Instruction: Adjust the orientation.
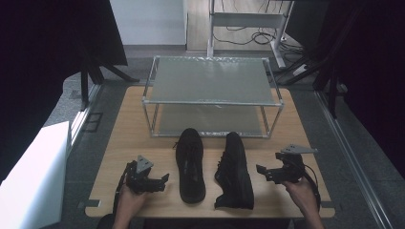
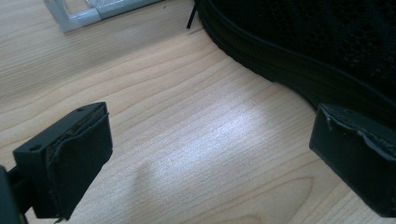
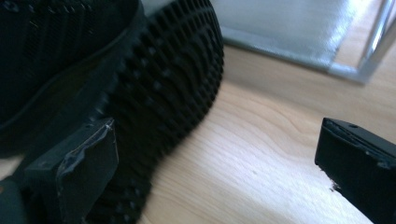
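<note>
Two black shoes lie side by side on the wooden table (image 1: 124,143). The left shoe (image 1: 190,164) stands upright; the right shoe (image 1: 235,171) is tipped onto its side, its treaded sole (image 3: 173,93) facing my right gripper. My left gripper (image 1: 162,181) rests open just left of the left shoe, whose black sidewall (image 2: 299,70) runs past its right jaw. My right gripper (image 1: 261,171) is open beside the right shoe, nothing between its jaws.
A two-level metal-framed rack (image 1: 212,95) with translucent shelves stands at the back of the table, just beyond the shoe toes. A white box (image 1: 33,176) sits off the table's left. Cables and a stand (image 1: 248,28) lie on the floor behind.
</note>
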The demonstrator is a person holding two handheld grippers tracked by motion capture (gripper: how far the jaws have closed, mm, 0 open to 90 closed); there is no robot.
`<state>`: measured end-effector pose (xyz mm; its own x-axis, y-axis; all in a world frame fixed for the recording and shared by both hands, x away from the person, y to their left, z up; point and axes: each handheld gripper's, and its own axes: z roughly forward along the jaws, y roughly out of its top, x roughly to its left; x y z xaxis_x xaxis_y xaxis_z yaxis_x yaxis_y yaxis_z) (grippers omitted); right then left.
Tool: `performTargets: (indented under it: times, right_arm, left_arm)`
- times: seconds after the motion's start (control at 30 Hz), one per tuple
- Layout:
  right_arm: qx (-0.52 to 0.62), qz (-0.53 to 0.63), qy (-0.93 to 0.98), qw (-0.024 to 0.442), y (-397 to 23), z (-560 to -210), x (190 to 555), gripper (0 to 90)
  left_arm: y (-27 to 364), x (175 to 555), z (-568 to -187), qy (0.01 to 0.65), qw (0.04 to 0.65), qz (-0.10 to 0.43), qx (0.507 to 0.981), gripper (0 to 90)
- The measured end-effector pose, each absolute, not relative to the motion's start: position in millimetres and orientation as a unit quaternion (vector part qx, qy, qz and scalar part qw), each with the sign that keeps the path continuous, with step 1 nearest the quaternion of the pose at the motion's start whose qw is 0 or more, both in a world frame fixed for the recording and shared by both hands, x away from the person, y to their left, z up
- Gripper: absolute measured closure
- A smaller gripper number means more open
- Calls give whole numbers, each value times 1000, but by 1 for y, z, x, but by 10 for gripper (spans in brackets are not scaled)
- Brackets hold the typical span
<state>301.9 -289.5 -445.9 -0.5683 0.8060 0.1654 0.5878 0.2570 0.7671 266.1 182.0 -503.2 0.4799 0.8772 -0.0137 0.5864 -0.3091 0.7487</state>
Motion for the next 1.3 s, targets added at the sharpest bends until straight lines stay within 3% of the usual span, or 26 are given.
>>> performTargets:
  times: [0.57, 1.3]
  right_arm:
    - [431, 401, 796, 142, -248, -444, 314, 0]
    - [465, 404, 772, 156, -277, -448, 309, 21]
  left_arm:
    - [181, 266, -504, 467, 353, 202, 785, 0]
    - [180, 266, -505, 467, 343, 202, 790, 0]
